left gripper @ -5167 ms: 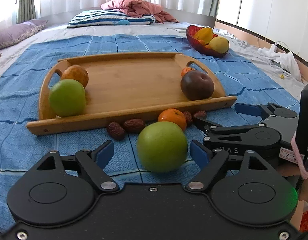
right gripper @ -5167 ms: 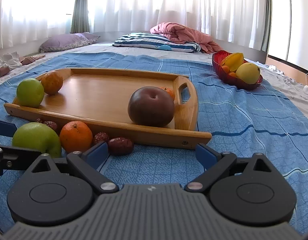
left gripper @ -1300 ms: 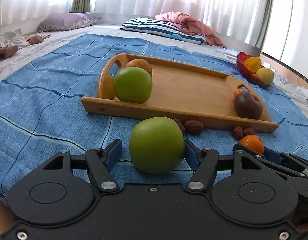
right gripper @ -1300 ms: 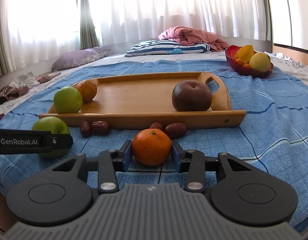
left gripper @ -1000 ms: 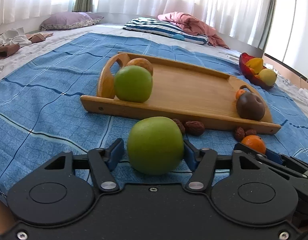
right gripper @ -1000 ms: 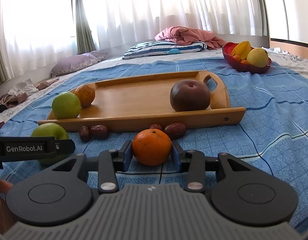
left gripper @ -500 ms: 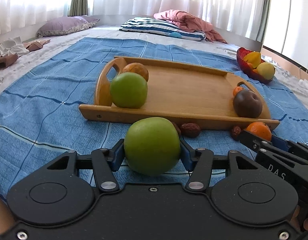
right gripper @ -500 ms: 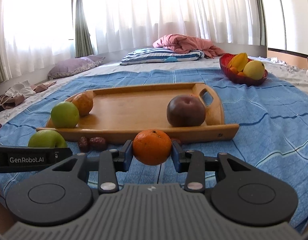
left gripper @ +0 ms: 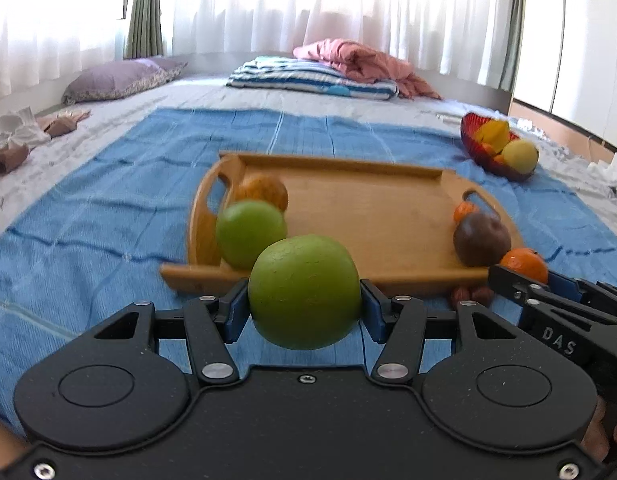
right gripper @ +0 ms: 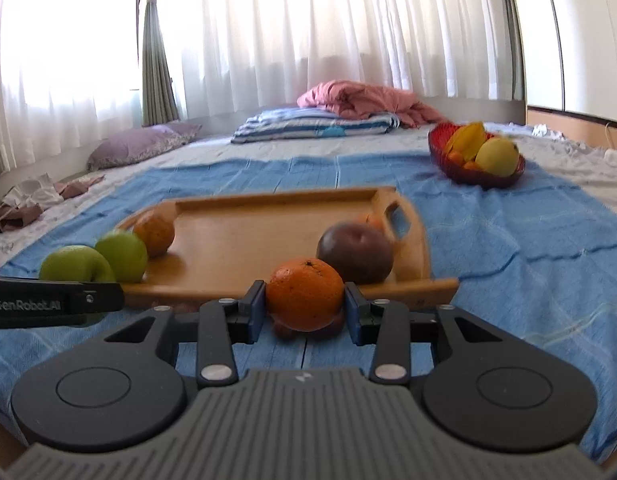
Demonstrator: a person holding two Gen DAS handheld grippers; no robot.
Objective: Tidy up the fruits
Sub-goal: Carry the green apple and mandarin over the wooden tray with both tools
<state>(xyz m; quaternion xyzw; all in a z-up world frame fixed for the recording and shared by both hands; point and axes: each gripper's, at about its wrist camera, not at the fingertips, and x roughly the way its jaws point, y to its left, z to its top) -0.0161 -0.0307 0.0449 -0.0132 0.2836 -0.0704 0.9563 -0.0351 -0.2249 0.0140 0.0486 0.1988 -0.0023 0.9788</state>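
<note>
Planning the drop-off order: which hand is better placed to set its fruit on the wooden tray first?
Left, probably. Its tool grips the green apple right before the tray end where another green apple sits. The right tool holds an orange facing the dark fruit.

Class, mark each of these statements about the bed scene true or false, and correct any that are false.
1. The left hand-held gripper grips a round green apple. True.
2. The right hand-held gripper holds a yellow banana. False: it is shut on a round orange tangerine.
3. The rectangular wooden tray has nothing on it. False: it carries a second green apple, a dark brown round fruit and small orange fruits.
4. A red bowl of fruit sits on the blue blanket, apart from the tray. True.
5. The tray has a cut-out handle at each end. True.
</note>
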